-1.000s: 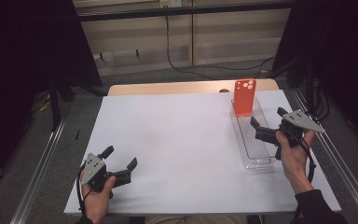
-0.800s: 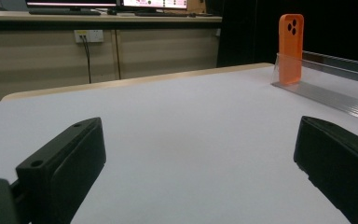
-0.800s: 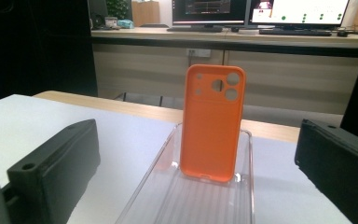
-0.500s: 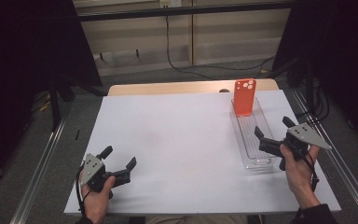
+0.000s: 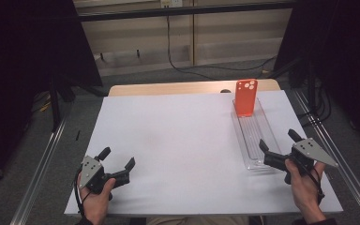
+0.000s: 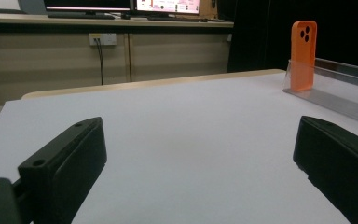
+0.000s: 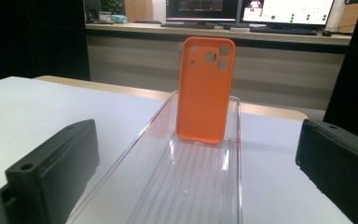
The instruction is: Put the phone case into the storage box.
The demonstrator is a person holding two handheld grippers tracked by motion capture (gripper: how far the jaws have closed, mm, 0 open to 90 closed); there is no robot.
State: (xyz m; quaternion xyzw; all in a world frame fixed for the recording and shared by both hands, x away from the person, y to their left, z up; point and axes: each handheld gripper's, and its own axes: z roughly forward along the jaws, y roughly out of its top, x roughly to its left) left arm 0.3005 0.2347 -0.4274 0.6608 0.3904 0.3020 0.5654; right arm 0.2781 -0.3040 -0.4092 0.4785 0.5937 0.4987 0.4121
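Two grippers rest low over a white table, each held in a person's hand, each with its black jaws spread wide and holding nothing. The right gripper (image 5: 281, 149) sits at the near end of a long clear plastic tray (image 7: 186, 186), its jaws standing either side of the tray's end. Straight ahead of those jaws, at the tray's far end, an orange phone case (image 7: 205, 88) stands upright inside the tray, leaning against its end wall, camera cutouts at the top.

The phone case looks light, thin and somewhat flexible, probably soft plastic or rubber, so it should bend rather than break. Gripping it across its two long edges, near the upper half that stands above the tray walls, seems the surest hold. The tray looks light and smooth and could slide if nudged.

The left gripper (image 5: 117, 165) points across bare table (image 6: 177, 140), well apart from the tray.

Beyond the white table lie a wooden edge, grey floor, cables, a beige wall and lit monitors (image 7: 247, 10).
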